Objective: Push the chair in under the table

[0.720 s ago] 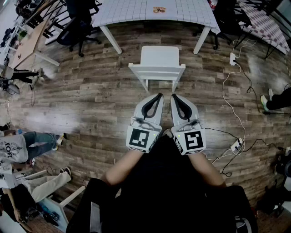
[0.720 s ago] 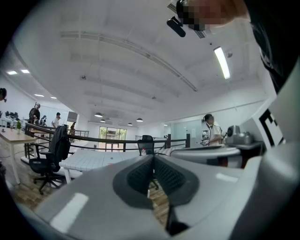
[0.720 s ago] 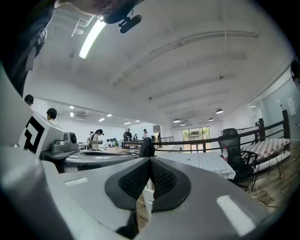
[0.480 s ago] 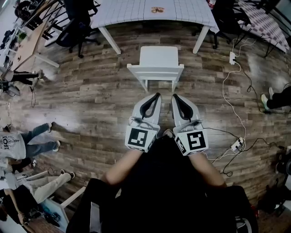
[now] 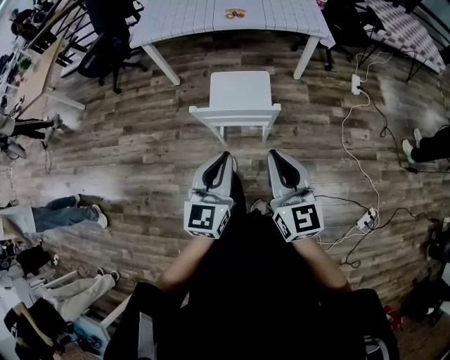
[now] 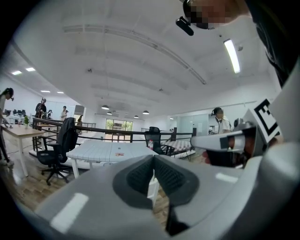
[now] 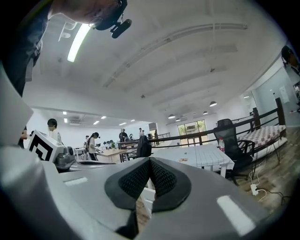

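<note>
1 wht chair (image 5: 240, 88), 1 wht table (image 5: 190, 17), 2 hand-held grippers (image 5: 225, 155) (image 5: 273, 154).

Bare floor (image 5: 140, 148) lay open between the left tongs (image 5: 223, 157), the right tongs (image 5: 273, 156) and the white chair (image 5: 238, 91). Beyond it, the worktop's (image 5: 204, 17) two near legs (image 5: 161, 64) stood wider apart than the chair, with open floor between them.

Bright, even light is cast by ceiling strips (image 6: 232, 55). Pale glare is thrown on the floor (image 5: 119, 176). Edges are bent and darkened by fisheye distortion; near foregrounds are blurred.
</note>
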Available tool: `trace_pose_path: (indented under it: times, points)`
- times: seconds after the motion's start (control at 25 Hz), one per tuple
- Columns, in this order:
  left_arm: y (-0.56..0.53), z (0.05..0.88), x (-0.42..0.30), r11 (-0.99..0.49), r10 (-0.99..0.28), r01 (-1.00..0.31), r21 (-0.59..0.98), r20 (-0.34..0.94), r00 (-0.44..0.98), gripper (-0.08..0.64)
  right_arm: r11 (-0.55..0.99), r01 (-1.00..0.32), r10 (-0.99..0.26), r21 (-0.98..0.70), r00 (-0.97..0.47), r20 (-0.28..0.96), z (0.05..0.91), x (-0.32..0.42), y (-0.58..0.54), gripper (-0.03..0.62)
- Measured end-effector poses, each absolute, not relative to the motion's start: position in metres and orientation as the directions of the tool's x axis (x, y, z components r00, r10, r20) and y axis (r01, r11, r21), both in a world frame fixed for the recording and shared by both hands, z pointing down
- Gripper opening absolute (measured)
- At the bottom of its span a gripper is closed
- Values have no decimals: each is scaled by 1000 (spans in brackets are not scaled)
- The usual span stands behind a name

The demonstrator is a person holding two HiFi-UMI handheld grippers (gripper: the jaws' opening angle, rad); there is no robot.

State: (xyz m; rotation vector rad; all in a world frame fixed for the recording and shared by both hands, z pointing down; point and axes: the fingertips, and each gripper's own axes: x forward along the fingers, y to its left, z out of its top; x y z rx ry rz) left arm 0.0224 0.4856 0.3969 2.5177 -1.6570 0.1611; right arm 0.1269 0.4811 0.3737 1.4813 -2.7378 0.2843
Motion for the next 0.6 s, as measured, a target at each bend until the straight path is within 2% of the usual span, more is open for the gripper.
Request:
trace_pose_path:
  times: [0.16, 0.6]
  points:
    - [456, 406, 16, -402, -894, -911, 91, 177, 412, 9, 527, -837, -829, -149, -544, 125, 381, 124, 454, -3]
    - [341, 407, -7, -455, -872, -885, 99, 151, 465, 9, 519, -848, -822, -106, -529, 211, 393, 87, 352, -2]
